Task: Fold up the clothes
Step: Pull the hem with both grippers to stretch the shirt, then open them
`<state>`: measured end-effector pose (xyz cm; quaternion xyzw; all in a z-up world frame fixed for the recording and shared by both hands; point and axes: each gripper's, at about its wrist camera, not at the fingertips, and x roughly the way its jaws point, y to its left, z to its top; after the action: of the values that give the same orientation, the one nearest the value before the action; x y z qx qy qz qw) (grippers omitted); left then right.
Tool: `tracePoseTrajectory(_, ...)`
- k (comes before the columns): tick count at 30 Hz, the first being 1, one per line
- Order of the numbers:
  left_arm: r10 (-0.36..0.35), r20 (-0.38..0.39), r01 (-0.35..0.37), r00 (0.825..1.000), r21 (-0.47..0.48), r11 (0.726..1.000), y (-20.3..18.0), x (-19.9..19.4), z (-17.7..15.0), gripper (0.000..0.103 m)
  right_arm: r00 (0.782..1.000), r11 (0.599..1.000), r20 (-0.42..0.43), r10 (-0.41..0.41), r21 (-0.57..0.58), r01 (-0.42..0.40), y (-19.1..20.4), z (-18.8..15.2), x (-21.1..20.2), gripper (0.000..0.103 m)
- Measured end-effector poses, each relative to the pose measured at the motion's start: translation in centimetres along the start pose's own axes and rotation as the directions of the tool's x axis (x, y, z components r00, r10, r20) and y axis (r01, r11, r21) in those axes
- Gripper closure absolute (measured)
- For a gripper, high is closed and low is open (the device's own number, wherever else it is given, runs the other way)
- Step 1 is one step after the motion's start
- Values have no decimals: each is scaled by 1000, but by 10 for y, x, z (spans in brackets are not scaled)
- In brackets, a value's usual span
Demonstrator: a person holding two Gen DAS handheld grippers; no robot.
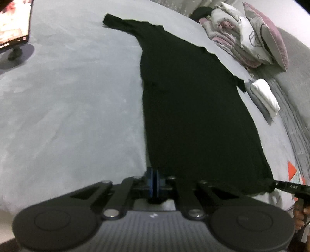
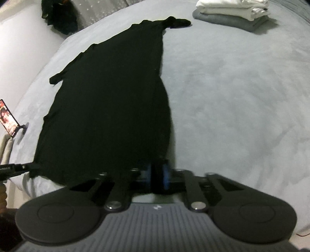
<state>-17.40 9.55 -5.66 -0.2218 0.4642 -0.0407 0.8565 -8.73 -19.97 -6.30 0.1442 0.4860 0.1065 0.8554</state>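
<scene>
Two hand-held grippers pinched the near hem of a black long-sleeved garment (image 1: pixel 193 108): the left hand-held gripper (image 1: pixel 154 180) had its blue pads pressed together on one hem corner at the bottom centre of its view, and the right hand-held gripper (image 2: pixel 157 174) was clamped on the other. The garment lay spread flat and lengthwise on the grey bed (image 1: pixel 67 93), sleeves out toward the top of the frame. A folded stack of white and grey clothes (image 2: pixel 234 13) sat at upper right of the right view. By my judgement this piece was unfolded, with every fold left.
</scene>
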Motion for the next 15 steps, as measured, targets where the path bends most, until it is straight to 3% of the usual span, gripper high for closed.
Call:
tracePoseTrajectory(6, -21, 67, 25, 998, -57, 998, 2, -43, 6, 101, 1000, 999, 16, 27, 39, -28, -4, 9, -20, 99)
tracePoseTrajectory(11, -25, 19, 27, 999, -99, 995, 13, -45, 5, 101, 998, 997, 23, 52, 54, -53, -8, 18, -37, 99)
tracePoseTrajectory(15, 29, -33, -31, 999, -60, 998, 12, -27, 0, 101, 999, 998, -19, 30, 54, -29, -13, 14, -24, 99)
